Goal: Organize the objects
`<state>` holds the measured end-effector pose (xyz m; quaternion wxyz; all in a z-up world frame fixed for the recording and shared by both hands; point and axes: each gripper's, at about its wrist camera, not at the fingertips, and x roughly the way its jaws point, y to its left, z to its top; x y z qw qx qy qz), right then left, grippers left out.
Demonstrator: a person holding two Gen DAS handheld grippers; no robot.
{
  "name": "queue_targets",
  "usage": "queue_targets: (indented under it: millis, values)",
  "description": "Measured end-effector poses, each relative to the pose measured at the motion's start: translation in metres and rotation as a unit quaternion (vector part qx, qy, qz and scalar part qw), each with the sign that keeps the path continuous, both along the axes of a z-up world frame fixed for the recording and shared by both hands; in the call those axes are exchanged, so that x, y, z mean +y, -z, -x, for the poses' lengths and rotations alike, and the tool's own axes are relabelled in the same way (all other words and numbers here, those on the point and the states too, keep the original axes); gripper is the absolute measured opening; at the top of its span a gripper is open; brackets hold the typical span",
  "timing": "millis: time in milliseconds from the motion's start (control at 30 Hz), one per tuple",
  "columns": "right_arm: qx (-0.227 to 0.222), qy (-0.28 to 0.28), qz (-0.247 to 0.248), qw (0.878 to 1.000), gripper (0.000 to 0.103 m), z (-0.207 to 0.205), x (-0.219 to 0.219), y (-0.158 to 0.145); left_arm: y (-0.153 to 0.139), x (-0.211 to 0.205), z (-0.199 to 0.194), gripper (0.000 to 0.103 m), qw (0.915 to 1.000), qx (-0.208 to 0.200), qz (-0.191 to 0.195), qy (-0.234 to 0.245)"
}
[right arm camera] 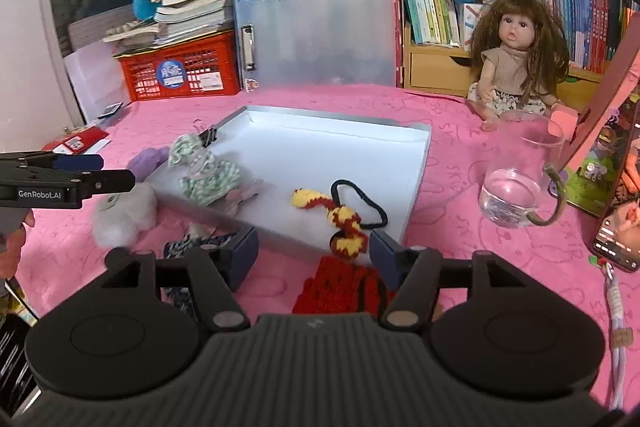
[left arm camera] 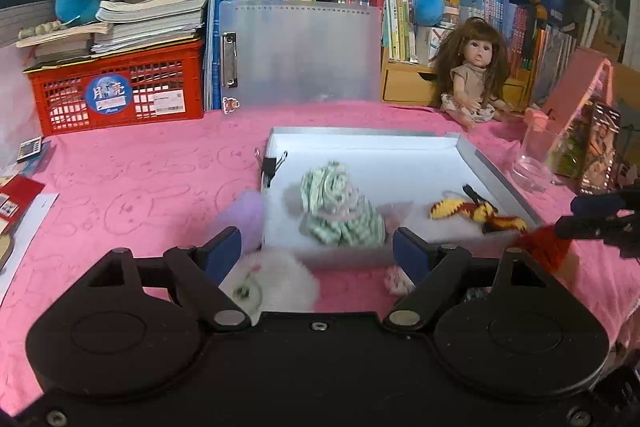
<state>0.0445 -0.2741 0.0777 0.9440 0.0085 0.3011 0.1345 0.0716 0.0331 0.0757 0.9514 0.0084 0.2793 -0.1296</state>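
Two knit pieces in tray (right arm camera: 416, 187): green-white scrunchie (left arm camera: 340, 207), yellow-red band (right arm camera: 344, 223); both grippers' fingers apart, empty.

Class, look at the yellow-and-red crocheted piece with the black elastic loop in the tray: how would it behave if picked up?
The crocheted piece looks like soft yarn, so probably floppy and light. Its elastic loop would likely dangle or snag.

The left gripper (left arm camera: 316, 247) hangs over the near edge of the table, tilted downward, its jaws spread wide with nothing clamped between the blue pads (left arm camera: 224, 251). The right gripper (right arm camera: 312, 251) is posed the same way further toward the table's right side, jaws apart and gripping nothing. In the right wrist view, part of a hand (right arm camera: 14, 243) shows at the left edge below the left gripper's body.
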Motion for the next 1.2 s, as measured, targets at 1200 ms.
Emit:
queue_targets:
  millis: [1200]
  values:
    - [0.034,-0.003,0.029,0.999,0.057,0.035,0.003,0.055,0.068,-0.003,0.054,0.058,0.9996,0.029,-0.004,-0.002]
